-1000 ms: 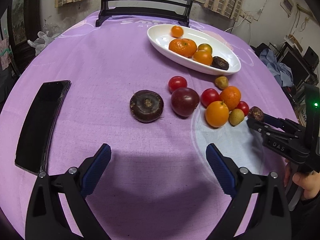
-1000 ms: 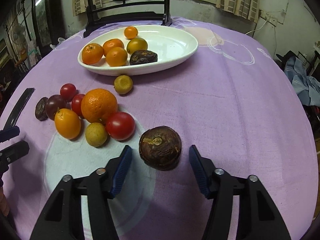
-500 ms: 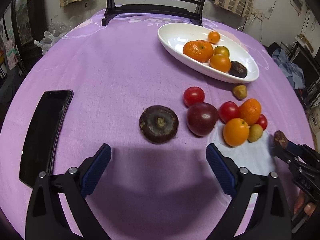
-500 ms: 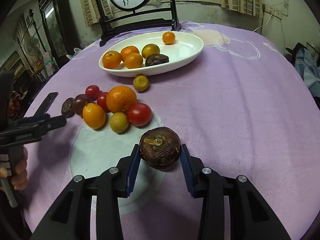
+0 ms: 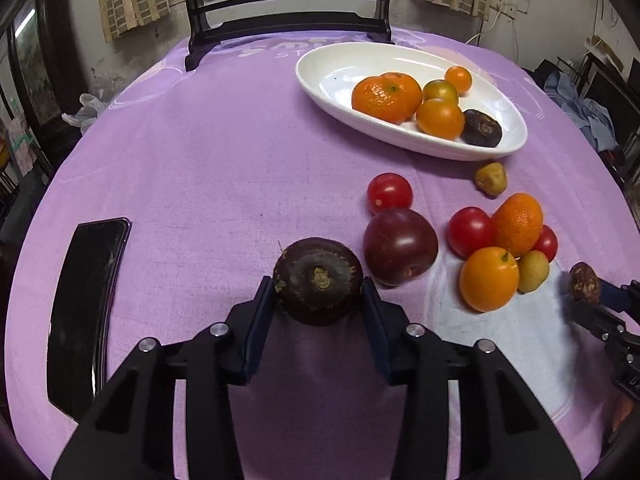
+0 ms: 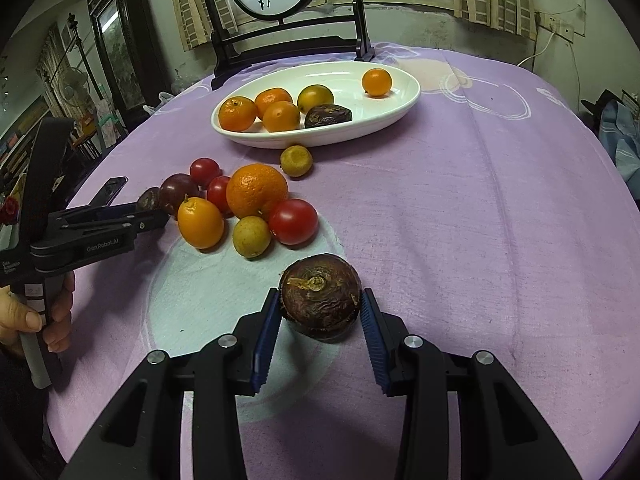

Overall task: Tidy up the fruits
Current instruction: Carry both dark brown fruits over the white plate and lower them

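My left gripper (image 5: 319, 292) is shut on a dark brown round fruit (image 5: 318, 280) resting on the purple cloth. My right gripper (image 6: 320, 312) is shut on a wrinkled dark brown fruit (image 6: 320, 294). A white oval dish (image 5: 348, 68) at the back holds several oranges and a dark fruit (image 5: 481, 128). Loose fruit lies between the grippers: a dark plum (image 5: 400, 245), red tomatoes (image 5: 389, 192), an orange (image 5: 518, 223), a yellow-orange fruit (image 5: 489, 278). The left gripper also shows in the right wrist view (image 6: 154, 206), the right in the left wrist view (image 5: 592, 292).
A black phone (image 5: 86, 304) lies flat at the left of the table. A dark wooden screen stand (image 5: 288, 20) stands at the table's far edge. A small yellow-green fruit (image 6: 296, 161) lies just in front of the dish.
My left gripper moved forward and closed on the dark round fruit. My right gripper stays closed on the wrinkled fruit, which it closed on a half second before.
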